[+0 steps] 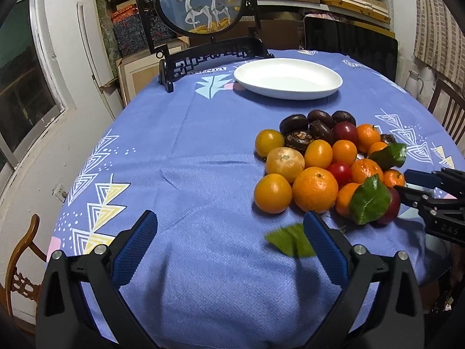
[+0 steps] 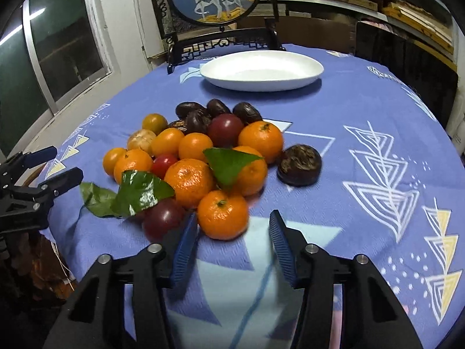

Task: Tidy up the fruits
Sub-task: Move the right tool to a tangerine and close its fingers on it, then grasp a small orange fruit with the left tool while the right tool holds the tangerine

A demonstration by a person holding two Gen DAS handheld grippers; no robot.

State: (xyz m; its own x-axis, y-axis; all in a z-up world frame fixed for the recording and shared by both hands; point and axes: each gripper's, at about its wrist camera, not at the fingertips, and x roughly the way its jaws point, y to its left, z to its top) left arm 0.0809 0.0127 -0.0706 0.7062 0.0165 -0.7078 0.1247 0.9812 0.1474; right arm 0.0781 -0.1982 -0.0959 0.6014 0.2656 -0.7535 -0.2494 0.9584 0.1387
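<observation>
Dark chestnut (image 2: 299, 165) apart, right view only

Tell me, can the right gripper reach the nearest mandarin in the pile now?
Probably yes. The right gripper is open, and the nearest mandarin lies just ahead of its fingertips with nothing between; a dark red fruit crowds the left finger.

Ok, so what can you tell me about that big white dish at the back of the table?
The oval white dish looks like smooth glazed ceramic, shallow with a low raised rim. It sits flat on the blue patterned tablecloth, beyond the pile of fruit and in front of the dark wooden screen stand. Nothing lies in it, and no fruit or claw touches it.
</observation>
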